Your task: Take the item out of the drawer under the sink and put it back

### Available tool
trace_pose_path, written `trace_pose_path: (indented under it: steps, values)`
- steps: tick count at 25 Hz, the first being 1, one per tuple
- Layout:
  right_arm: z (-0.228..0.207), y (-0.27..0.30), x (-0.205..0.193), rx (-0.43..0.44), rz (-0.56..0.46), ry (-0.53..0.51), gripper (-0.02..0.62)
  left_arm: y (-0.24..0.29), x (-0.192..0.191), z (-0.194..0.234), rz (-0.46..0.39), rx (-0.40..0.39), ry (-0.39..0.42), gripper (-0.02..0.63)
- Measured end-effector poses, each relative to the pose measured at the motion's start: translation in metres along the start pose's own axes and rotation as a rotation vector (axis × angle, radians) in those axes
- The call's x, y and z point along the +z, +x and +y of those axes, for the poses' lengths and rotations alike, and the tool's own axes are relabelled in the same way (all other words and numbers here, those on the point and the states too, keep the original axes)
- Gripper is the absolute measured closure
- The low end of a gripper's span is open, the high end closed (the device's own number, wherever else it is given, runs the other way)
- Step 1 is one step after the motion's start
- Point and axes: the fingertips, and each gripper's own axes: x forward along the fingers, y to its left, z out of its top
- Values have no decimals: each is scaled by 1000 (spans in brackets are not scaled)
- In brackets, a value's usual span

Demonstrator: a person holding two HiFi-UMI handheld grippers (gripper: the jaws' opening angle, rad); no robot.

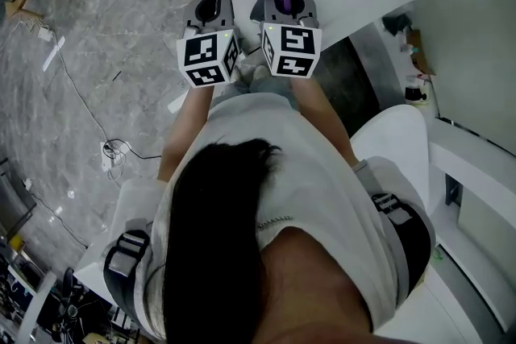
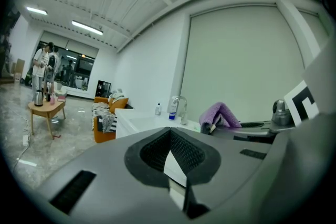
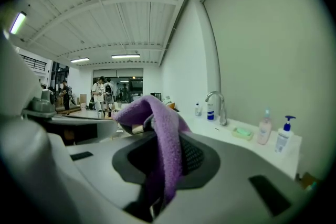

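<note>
**Right claw (image 3: 156,136) clenched on the purple cloth (image 3: 169,157); left claw (image 2: 170,136) closed and empty.**

Nearest: the purple cloth is pinched between the right claw's jaws, runs up through them and drapes over their tips, with its free fold hanging toward the left claw's side. The left claw sits just beside the right claw, on its left. Both are raised in front of the person and point roughly level, and the left claw's jaws stand together with nothing between them. Beyond the right claw's tips and off to its right lies a white counter (image 3: 247,147) carrying a faucet (image 3: 216,105), a green soap dish (image 3: 242,134), a pink bottle (image 3: 264,126) and a blue-pump bottle (image 3: 284,135) along the wall. Farther ahead and to the left of both claws stands a small wooden table (image 2: 47,108), with people (image 3: 102,93) at the far end of the room.
</note>
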Motion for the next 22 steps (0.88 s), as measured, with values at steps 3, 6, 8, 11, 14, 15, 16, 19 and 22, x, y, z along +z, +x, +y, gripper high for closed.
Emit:
trace_pose_path:
  steps: [3,6,8,11,14,15,16,19,22]
  values:
    - [4,0,-1,2,1,1,509,-1,-3,0,9,-10,5,601]
    - [5,2,-4,2,7,4,509,0,-5,0,18,-16,13,601]
    - [6,2,-5,0,11,5,509,1,-6,1,20,-20,14,601]
    - [7,4,-7,-3,15,2,510,2,-7,1,22,-26,17,601]
    - [7,4,-8,-8,19,8,510,2,-8,0,26,-33,19,601]
    - [7,4,-9,-10,20,9,509,2,-8,0,28,-35,20,601]
    - [7,4,-9,-11,20,11,510,2,-9,0,29,-37,20,601]
    - [9,3,-9,-12,20,12,509,2,-9,0,29,-42,21,601]
    - [9,1,-10,-14,20,13,511,1,-10,-1,30,-46,22,601]
